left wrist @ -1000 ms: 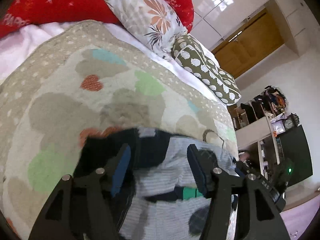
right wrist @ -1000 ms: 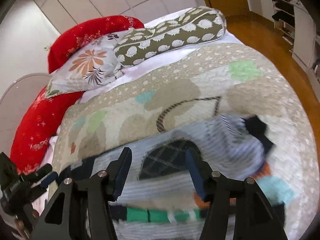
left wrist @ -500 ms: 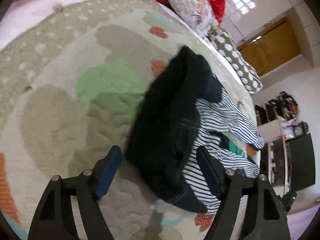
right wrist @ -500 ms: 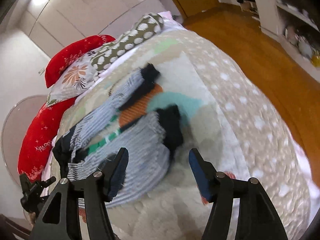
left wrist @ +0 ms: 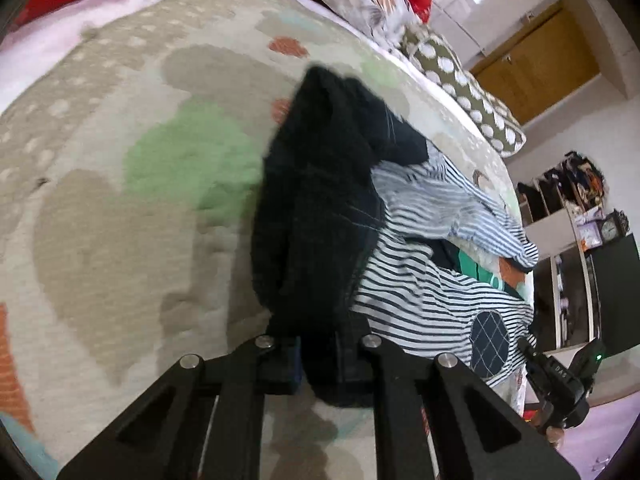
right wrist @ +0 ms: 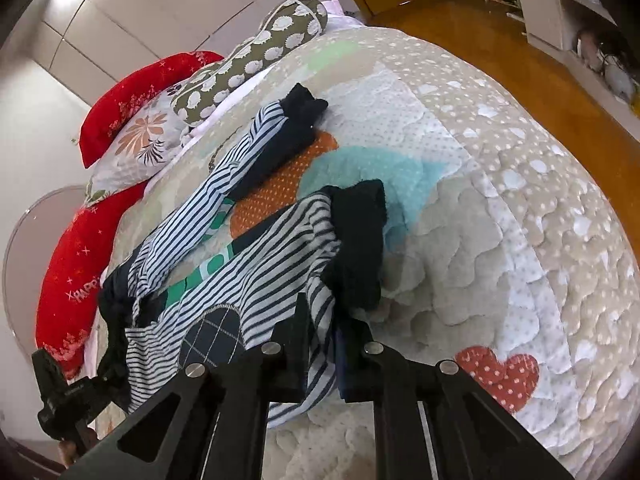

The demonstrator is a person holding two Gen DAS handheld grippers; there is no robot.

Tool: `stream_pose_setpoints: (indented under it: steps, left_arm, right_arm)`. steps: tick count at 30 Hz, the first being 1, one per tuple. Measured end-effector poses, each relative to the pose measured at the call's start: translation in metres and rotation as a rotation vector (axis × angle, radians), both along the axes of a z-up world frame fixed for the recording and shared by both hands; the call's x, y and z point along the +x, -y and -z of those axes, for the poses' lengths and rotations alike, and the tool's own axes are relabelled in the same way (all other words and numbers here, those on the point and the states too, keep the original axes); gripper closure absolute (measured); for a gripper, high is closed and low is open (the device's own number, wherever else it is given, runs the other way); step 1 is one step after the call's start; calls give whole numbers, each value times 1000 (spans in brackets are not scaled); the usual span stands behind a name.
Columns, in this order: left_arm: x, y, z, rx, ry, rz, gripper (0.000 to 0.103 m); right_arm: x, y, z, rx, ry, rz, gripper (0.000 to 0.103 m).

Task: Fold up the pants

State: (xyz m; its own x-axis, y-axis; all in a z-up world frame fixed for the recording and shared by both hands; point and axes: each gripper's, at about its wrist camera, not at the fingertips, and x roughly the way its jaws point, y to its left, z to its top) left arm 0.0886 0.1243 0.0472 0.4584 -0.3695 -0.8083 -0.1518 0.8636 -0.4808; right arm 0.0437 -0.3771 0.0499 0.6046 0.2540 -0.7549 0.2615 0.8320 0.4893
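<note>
White lettering "HAPPY" — partly legible — on the red pillow [right wrist: 76, 276]; nothing else readable.

Pants [right wrist: 256, 280]: soft striped knit cloth, matt, with dark ribbed cuffs [right wrist: 358, 240]. Quilt [right wrist: 500, 220]: stitched, puffy, matt fabric. Floor [right wrist: 500, 40]: glossy wood. Gripper fingers [left wrist: 400, 400]: matt black plastic, shiny metal screws.

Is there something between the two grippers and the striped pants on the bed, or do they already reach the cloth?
Nothing visible stands in the way. The left gripper is shut on the dark waistband of the striped cotton pants, and the right gripper is shut on the nearer striped leg near its dark cuff. Only the patterned quilt lies beneath.
</note>
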Motion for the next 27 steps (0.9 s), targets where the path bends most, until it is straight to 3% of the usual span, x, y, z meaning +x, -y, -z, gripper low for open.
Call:
stream_pose_setpoints:
  steps: [10, 17, 21, 24, 27]
  left_arm:
    - [-61, -40, -15, -27, 17, -52, 92]
    - [-111, -74, -13, -41, 28, -126, 92]
    - [-130, -95, -4, -64, 18, -154, 91]
    - [-136, -100, 4, -67, 12, -164, 85]
    - [-143, -98, 7, -30, 22, -178, 71]
  right_arm:
    - [-39, -31, -7, 25, 1, -109, 94]
    - [-94, -69, -12, 68, 1, -234, 94]
    - [-125, -73, -12, 117, 7, -236, 94]
    - [-137, -66, -9, 121, 8, -210, 94]
    - [-134, -62, -6, 65, -15, -184, 94]
